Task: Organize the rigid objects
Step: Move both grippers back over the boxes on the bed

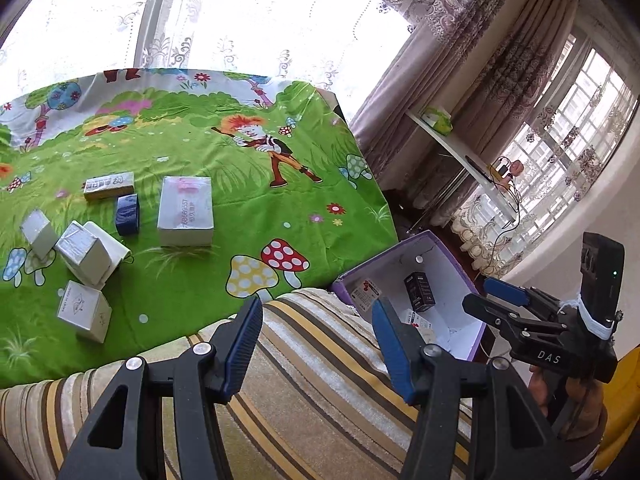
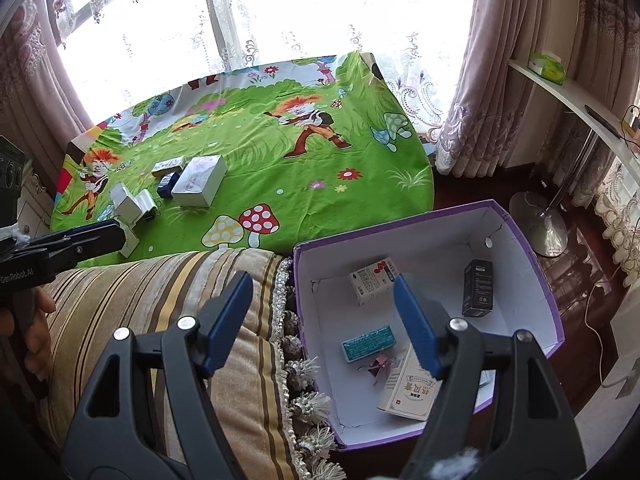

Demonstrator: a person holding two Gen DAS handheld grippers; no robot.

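Note:
Several small cartons lie on the green cartoon tablecloth [image 1: 240, 200]: a large white box [image 1: 185, 211], a blue box [image 1: 127, 214], a gold box [image 1: 109, 185] and white cartons [image 1: 86, 258]. A purple box [image 2: 516, 224] with a white inside holds a black carton [image 2: 477, 288], a red-and-white carton [image 2: 374, 280], a teal carton [image 2: 368, 343] and a tan carton [image 2: 412, 388]. My left gripper [image 1: 318, 338] is open and empty above a striped cushion. My right gripper [image 2: 324, 326] is open and empty over the purple box's left wall.
The striped cushion [image 2: 168, 304] with tassels lies between the table and the purple box. A white shelf [image 2: 576, 96] and a lamp base [image 2: 540, 224] stand at the right. Curtains and windows are behind the table.

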